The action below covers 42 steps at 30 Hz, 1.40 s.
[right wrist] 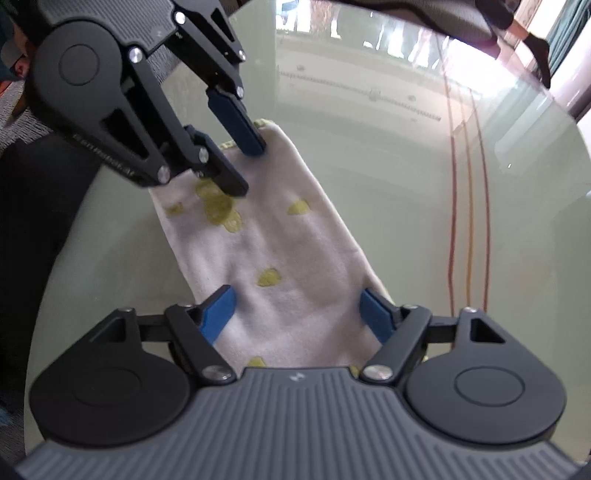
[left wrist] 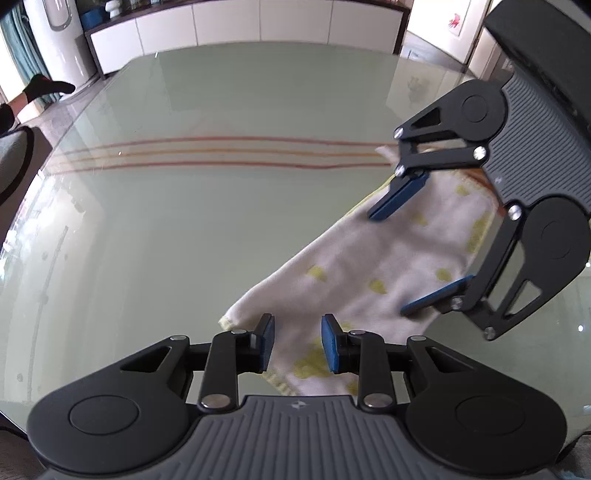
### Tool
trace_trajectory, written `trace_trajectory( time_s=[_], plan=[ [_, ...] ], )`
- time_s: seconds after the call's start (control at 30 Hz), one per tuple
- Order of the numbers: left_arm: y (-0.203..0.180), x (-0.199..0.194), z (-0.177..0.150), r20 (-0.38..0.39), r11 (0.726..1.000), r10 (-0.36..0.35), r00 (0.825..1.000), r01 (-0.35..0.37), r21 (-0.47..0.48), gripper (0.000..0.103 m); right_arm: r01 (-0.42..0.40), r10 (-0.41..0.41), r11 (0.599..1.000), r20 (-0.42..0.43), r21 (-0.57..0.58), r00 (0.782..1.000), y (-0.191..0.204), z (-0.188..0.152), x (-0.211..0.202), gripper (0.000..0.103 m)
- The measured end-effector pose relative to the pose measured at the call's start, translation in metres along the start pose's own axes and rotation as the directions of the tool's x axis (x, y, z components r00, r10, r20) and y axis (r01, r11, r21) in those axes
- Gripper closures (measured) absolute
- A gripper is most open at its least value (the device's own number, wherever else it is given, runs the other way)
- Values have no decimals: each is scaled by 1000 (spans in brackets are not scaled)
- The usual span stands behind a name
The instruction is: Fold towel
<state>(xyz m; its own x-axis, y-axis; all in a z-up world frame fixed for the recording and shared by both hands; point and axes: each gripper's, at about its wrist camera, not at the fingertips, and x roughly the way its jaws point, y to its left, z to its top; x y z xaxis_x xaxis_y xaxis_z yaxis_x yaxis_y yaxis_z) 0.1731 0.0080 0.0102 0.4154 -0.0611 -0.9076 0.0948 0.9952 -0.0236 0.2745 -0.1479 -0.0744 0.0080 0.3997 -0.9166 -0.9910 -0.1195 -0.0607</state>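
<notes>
A white towel [left wrist: 332,266] with yellow spots and yellow trim lies as a long folded strip on the glass table [left wrist: 166,229]. My left gripper [left wrist: 297,345] hovers at the strip's near end in the left wrist view. Its blue pads stand a little apart with cloth showing in the gap, and nothing is pinched. In the right wrist view the towel [right wrist: 288,240] runs away from me to the left gripper [right wrist: 243,166] at its far end. My right gripper [right wrist: 297,314] is wide open, its fingers straddling the strip's width; it also shows in the left wrist view as the right gripper [left wrist: 389,263].
Red and orange stripes [left wrist: 221,151] run across the pale green table top. A white cabinet [left wrist: 258,22] stands behind the table. A chair [left wrist: 14,155] sits at the left edge, near a person's foot in a black sock [left wrist: 44,86].
</notes>
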Motion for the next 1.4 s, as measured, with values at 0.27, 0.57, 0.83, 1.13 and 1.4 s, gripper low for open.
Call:
trace_trajectory(
  time_s=[0.27, 0.57, 0.83, 1.13, 1.4],
  plan=[
    [1, 1, 1, -6, 1000, -10, 1000, 10, -21, 72, 31, -31, 999, 0, -20, 1000, 7, -6, -2, 15],
    [18, -27, -16, 43, 998, 27, 999, -24, -65, 68, 73, -64, 994, 100, -82, 993, 62, -6, -40, 25],
    [31, -26, -31, 11, 992, 51, 999, -49, -112, 67, 92, -77, 986, 111, -142, 991, 132, 17, -28, 33],
    [41, -31, -41, 18, 995, 15, 1000, -13, -98, 65, 134, -131, 990, 67, -38, 989, 136, 32, -8, 57],
    [50, -26, -41, 27, 994, -28, 999, 31, -109, 65, 146, -147, 989, 44, 14, 988, 138, 34, 0, 58]
  ],
)
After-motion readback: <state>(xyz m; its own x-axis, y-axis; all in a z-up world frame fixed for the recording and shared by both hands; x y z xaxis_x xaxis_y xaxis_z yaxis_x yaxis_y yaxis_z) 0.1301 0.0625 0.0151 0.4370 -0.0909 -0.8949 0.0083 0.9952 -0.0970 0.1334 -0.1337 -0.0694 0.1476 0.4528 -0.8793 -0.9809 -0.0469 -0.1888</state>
